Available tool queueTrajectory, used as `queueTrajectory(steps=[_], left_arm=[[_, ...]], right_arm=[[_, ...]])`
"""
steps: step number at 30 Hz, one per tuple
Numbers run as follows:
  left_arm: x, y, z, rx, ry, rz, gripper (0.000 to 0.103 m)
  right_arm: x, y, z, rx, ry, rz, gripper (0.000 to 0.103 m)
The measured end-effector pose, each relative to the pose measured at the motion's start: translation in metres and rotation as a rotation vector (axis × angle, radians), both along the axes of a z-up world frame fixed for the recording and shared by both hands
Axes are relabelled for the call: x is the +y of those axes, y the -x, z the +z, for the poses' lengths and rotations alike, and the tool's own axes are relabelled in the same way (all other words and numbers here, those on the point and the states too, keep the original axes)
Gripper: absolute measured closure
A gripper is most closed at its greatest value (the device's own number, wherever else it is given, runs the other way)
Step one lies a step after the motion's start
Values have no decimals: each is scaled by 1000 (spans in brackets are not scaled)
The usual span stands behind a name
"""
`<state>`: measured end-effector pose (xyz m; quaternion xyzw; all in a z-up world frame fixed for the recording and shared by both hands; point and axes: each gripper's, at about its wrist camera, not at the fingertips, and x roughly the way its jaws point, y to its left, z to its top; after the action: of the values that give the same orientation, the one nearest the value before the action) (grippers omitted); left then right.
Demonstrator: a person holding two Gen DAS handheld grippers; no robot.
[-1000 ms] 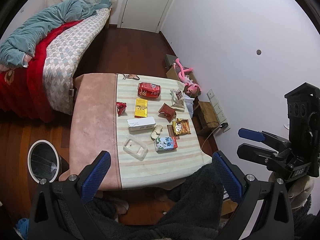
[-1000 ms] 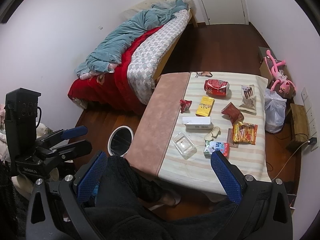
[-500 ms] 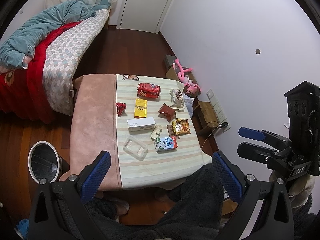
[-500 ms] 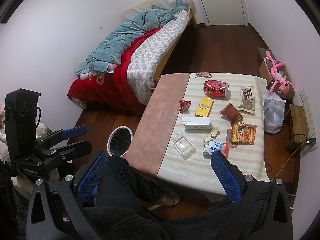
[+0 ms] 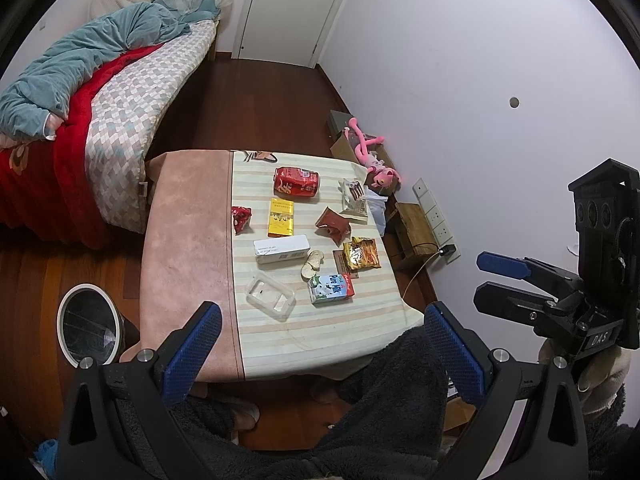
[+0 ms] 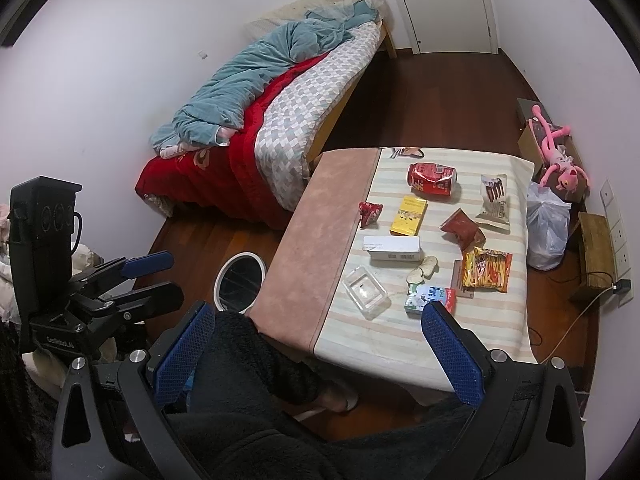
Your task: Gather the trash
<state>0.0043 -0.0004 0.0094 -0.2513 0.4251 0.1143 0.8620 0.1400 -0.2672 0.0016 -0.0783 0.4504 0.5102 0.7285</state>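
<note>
Trash lies on a low table (image 5: 188, 240): a crushed red can (image 5: 296, 181), a yellow box (image 5: 281, 217), a white box (image 5: 281, 249), a clear plastic tray (image 5: 271, 294), a milk carton (image 5: 331, 288), and several snack wrappers (image 5: 362, 254). A round bin (image 5: 89, 324) stands on the floor left of the table. My left gripper (image 5: 320, 352) is open and empty, held above my lap before the table's near edge. My right gripper (image 6: 316, 354) is open and empty too, and it shows at the right of the left wrist view (image 5: 496, 280).
A bed (image 5: 100, 120) with red and teal bedding lies left of the table. A pink plush toy (image 5: 370, 156), a wooden box (image 5: 416, 228) and a white plastic bag (image 6: 548, 228) sit along the right wall. A closed door (image 5: 288, 8) is at the far end.
Both grippers stay open and nearly still; the views have shifted only slightly.
</note>
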Motion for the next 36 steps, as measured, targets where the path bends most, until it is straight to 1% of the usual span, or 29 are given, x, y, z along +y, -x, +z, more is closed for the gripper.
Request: queueTrajectory(steps=[8,19,27,29,31,34,36], left_arm=[[0,1,0,-1,0,1,0],[-1,0,5,-5,-13,0,0],[-1,1,3,-3,-14,1,0],[0,0,2,8,-12,9,0],[1,-3,-4,36,-37,33,0],[10,-13,-30,119,-183,136,0],[21,-18,-55,175,-249,197,0]], right_arm=[[0,-3,6,-5,6,-1,0],[-1,-3,6,-8,2,-3,0],[-2,-5,7,-6,2,-1,0],[-3,-6,5,-7,2,-1,0],[-3,-5,4,-6,2,-9,0],[-3,-12,-3,-20,15,-66,0],[-1,-22,-19,-32,55,-137,0]])
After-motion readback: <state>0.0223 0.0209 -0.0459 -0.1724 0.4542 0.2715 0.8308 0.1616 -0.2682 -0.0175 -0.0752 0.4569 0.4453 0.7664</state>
